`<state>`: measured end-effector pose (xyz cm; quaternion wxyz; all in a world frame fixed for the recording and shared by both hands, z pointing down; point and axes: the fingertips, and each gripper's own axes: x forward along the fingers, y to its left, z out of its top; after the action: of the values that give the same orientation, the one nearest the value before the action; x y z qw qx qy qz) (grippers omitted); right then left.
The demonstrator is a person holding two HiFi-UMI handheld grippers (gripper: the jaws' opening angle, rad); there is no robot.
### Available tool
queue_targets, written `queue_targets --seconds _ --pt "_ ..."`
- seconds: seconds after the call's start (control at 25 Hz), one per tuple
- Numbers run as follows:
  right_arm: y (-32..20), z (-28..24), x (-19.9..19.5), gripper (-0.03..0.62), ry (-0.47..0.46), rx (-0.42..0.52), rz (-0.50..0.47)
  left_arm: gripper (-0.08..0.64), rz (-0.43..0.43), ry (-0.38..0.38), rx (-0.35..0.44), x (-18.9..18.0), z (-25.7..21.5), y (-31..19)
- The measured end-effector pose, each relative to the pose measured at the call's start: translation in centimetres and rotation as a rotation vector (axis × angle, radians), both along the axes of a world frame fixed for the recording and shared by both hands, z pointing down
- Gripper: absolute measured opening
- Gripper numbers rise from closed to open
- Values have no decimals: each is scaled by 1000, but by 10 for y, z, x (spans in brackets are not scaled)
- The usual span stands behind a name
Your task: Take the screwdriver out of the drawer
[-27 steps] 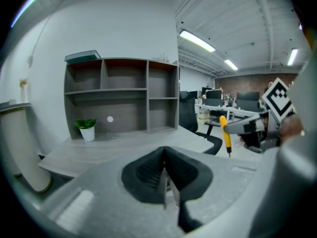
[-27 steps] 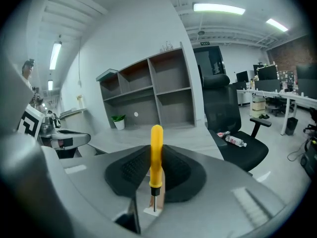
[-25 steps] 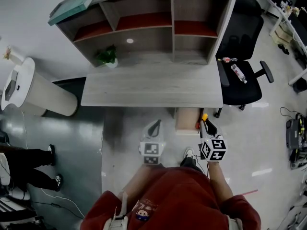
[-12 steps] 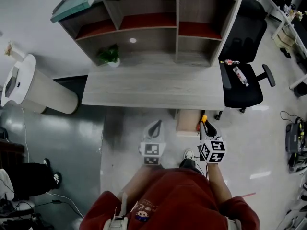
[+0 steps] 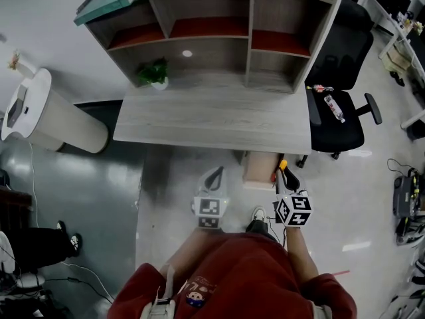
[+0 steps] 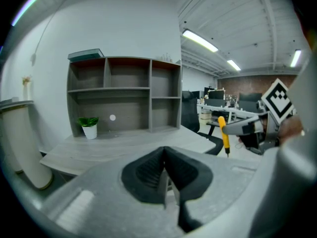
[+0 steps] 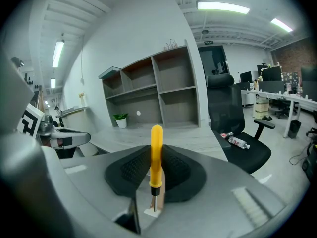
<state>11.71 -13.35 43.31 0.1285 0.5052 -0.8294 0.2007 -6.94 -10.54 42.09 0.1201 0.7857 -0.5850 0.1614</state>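
Note:
A yellow-handled screwdriver (image 7: 156, 152) stands upright between the jaws of my right gripper (image 7: 156, 168), which is shut on it, its metal tip pointing down. In the head view this gripper (image 5: 287, 173) holds the screwdriver (image 5: 283, 164) just right of the pulled-out light wooden drawer (image 5: 259, 169) under the desk's front edge. My left gripper (image 5: 214, 174) hangs to the drawer's left, in front of the desk. Its jaws (image 6: 165, 158) are shut with nothing between them. The left gripper view also catches the screwdriver (image 6: 224, 133) at the right.
A grey wooden desk (image 5: 212, 121) carries a shelf unit (image 5: 219, 32) and a small potted plant (image 5: 154, 74). A black office chair (image 5: 335, 111) with a bottle (image 5: 331, 105) on its seat stands to the right. A white cylindrical bin (image 5: 50, 118) is at the left.
Both grippers and the screwdriver have stayed where they were. A bystander's legs at the far left have shifted towards the picture's edge.

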Motion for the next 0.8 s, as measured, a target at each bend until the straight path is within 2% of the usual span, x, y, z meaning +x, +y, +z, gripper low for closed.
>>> queue_targets --seconds 0.8 --pt "2 5 6 67 9 -2 -5 -3 5 -12 1 10 -2 1"
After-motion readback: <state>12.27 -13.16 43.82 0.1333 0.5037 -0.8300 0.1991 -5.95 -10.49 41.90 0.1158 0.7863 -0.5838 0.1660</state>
